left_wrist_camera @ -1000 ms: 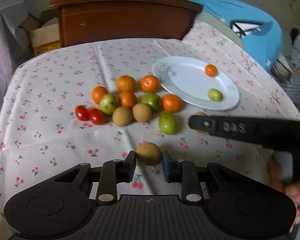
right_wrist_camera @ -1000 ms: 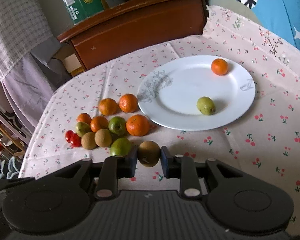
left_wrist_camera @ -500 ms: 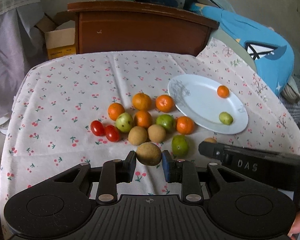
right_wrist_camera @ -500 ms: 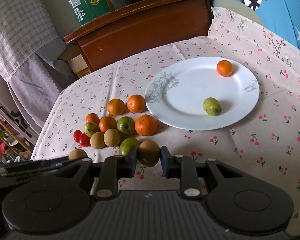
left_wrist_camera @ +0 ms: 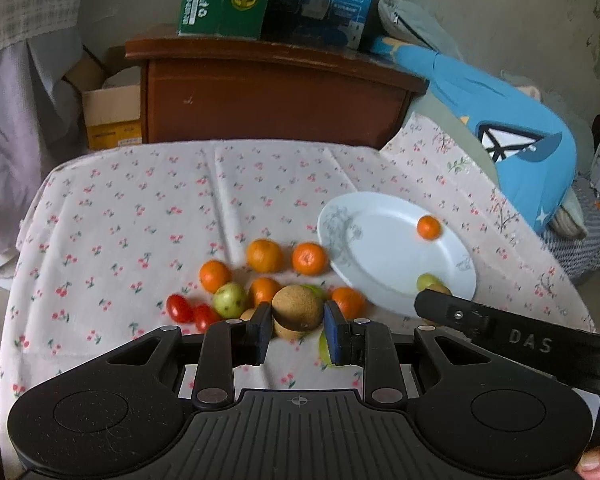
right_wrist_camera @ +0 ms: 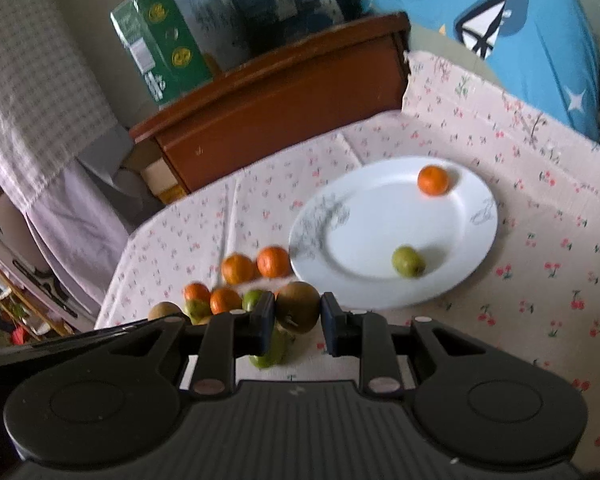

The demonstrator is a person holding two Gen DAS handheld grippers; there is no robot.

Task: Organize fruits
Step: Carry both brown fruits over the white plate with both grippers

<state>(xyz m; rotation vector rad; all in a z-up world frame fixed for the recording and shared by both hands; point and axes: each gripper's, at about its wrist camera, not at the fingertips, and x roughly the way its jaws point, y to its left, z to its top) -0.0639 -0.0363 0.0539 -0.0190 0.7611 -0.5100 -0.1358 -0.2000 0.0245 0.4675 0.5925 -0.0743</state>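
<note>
You are gripping a brown fruit (left_wrist_camera: 296, 307) in the left tongs (left_wrist_camera: 297, 330) and another brown one (right_wrist_camera: 298, 307) in the right tongs (right_wrist_camera: 298, 322) (both lifted clear of the bench (left_wrist_camera: 140, 208)), seemingly bound for the plate (right_wrist_camera: 380, 240)

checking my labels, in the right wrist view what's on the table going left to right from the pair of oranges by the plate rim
pair of oranges → white plate → green fruit on the plate → small orange at the plate's far side

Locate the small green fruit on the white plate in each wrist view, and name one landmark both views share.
Left wrist: green fruit at right of centre, on the plate's near edge, just above the right gripper.
Right wrist: green fruit right of centre, on the plate's near half.
Shared landmark: the white plate.
</note>
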